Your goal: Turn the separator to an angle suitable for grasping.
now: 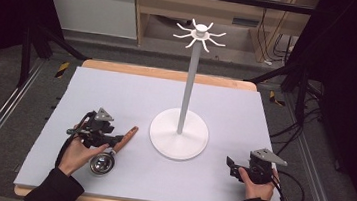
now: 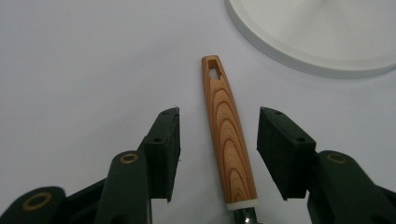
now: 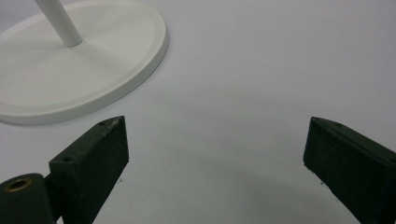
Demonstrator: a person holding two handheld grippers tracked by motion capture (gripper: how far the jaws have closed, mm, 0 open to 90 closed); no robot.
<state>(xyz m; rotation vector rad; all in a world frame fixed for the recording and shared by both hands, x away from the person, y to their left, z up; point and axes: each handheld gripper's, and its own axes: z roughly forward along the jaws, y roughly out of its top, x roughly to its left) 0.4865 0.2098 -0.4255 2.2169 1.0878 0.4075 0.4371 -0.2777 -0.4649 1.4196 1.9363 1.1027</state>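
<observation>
Ladle with steel bowl, striped wooden handle [image 2: 227, 140] | beside white stand base [image 2: 322, 42] | rigid, bowl-heavy, smooth | grip mid-handle | left gripper [image 2: 217, 149] spread astride handle, not touching

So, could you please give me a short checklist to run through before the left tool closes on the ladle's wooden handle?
1. Wooden handle lies between the left tool jaws: ok.
2. Pads touching the handle: not ok, gaps on both sides.
3. Handle centred between the jaws: ok, roughly.
4. Ladle bowl resting on the mat: ok.
5. White stand base apart from the handle tip: ok.
6. Right tool open and apart from the ladle: ok.
</observation>
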